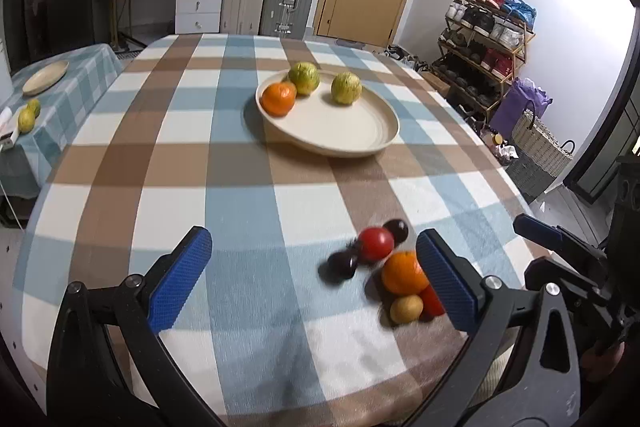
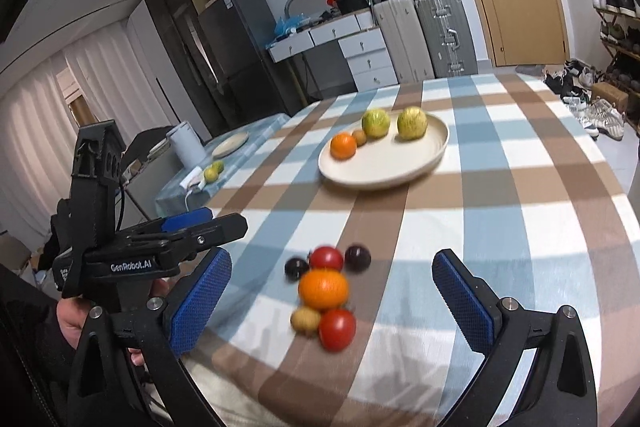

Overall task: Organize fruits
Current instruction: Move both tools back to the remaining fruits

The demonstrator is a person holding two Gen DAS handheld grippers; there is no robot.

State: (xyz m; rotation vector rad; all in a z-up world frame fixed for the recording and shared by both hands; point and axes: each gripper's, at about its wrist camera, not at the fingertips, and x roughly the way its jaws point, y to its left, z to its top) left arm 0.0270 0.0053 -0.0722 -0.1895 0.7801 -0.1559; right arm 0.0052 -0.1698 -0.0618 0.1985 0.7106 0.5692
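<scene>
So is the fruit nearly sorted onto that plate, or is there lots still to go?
Roughly halfway. The cream plate already holds two green fruits, an orange and a small brown one. Nothing is in hand: the left gripper and right gripper both have open, empty jaws. Left on the cloth is a cluster: two tomatoes, two dark plums, an orange and a small brown fruit.

Checked tablecloth-covered table [image 1: 248,187] with fruit.
Cream plate [image 1: 340,135] sits toward the far edge; a loose fruit cluster [image 2: 324,291] lies near the near edge.

"GenRobot.AI" in white on black body of left claw [image 2: 188,223]; nothing else legible.
</scene>
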